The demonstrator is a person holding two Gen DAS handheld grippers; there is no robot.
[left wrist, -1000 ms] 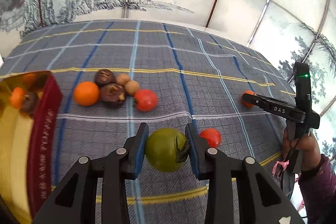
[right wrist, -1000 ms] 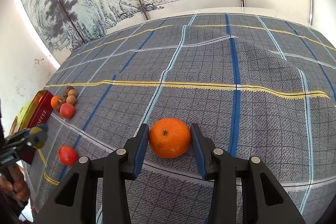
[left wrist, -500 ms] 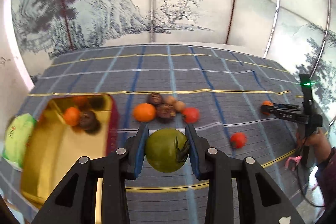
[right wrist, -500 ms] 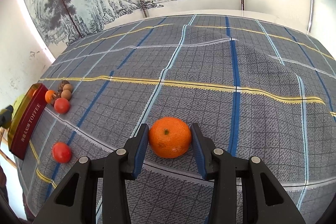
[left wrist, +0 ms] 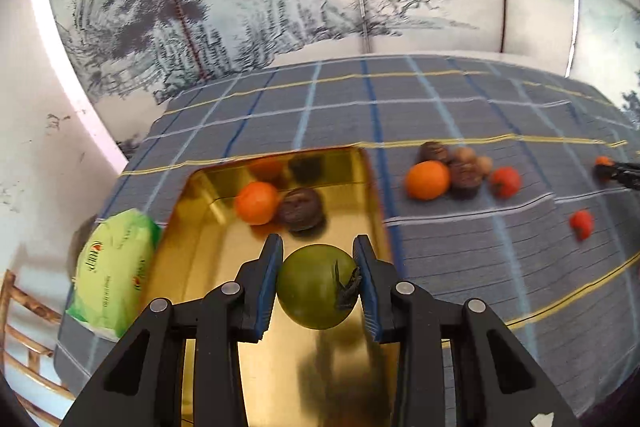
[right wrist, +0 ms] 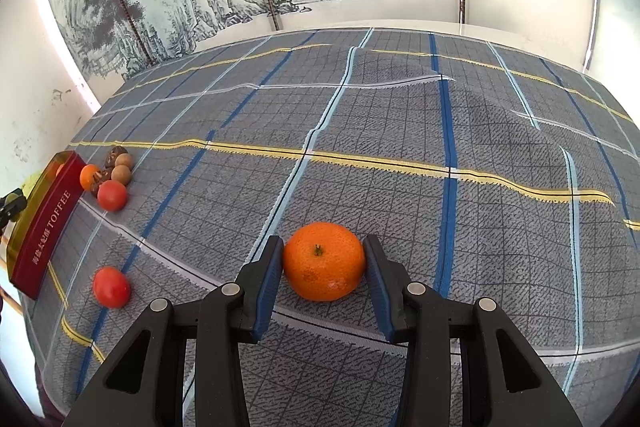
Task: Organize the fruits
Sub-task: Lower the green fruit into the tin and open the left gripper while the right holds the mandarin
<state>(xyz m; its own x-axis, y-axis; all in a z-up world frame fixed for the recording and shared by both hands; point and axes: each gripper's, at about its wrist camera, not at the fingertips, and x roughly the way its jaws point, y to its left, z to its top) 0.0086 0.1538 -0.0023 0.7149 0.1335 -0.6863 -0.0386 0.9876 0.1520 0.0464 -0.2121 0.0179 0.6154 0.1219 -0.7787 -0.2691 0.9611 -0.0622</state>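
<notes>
Fruit-sorting, two claws. My left claw (left wrist: 318, 285) is clamped on a green tomato (left wrist: 316, 287), one blue pad on each flank, with the dried calyx turned toward the right pad. The tomato hangs over the near part of the gold tin (left wrist: 208, 267), clear of its floor as far as I can judge. Already lying at the far end of the tin are an orange fruit (left wrist: 256, 203) and a dark wrinkled fruit (left wrist: 300, 209), touching each other. A green packet (left wrist: 114, 275) lies just left of the tin.

The tomato looks firm, smooth and slightly waxy: light, but likely to slip if held off its widest line, and likely to bruise if dropped onto metal. I judge the present hold across the equator to be the right one; setting it down low and away from the two fruits inside would spare the skin.

My right claw (right wrist: 324, 265) brackets a mandarin (right wrist: 324, 261) that rests on the checked cloth of the bench (right wrist: 460, 131). Its left pad touches the peel; whether the right pad does, I cannot tell. The peel looks pebbled and soft, so it should grip well but dent under a hard squeeze; the flanks, not the stem end, are the place to press.

Further left on the cloth lie a red tomato (right wrist: 111, 287) alone, and a cluster (right wrist: 110, 177) beside the tin's red wall.
</notes>
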